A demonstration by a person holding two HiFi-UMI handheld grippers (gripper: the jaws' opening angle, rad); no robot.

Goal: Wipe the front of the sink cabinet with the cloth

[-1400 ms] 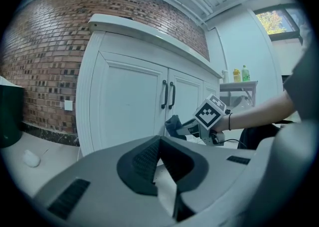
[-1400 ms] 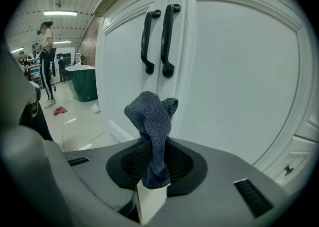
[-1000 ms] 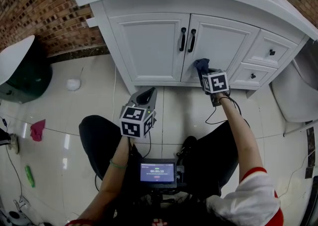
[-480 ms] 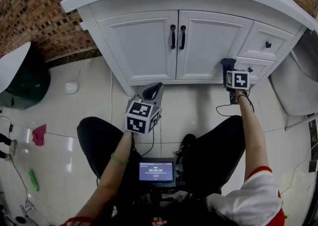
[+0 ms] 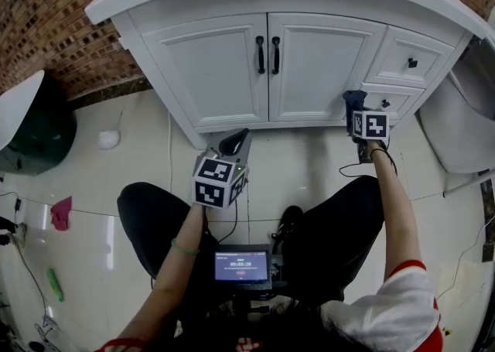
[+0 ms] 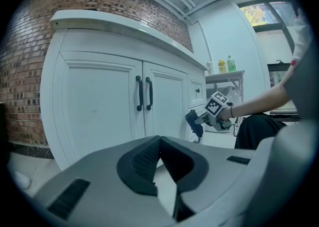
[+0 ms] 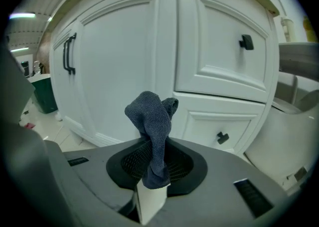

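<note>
Your R gripper clamps the soft, light, floppy cloth at its bunched end near the right edge of the sink cabinet, so hold there; L gripper closed, empty.

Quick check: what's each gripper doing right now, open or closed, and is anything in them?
Left gripper: closed, nothing between the jaws.
Right gripper: closed on the cloth.
</note>
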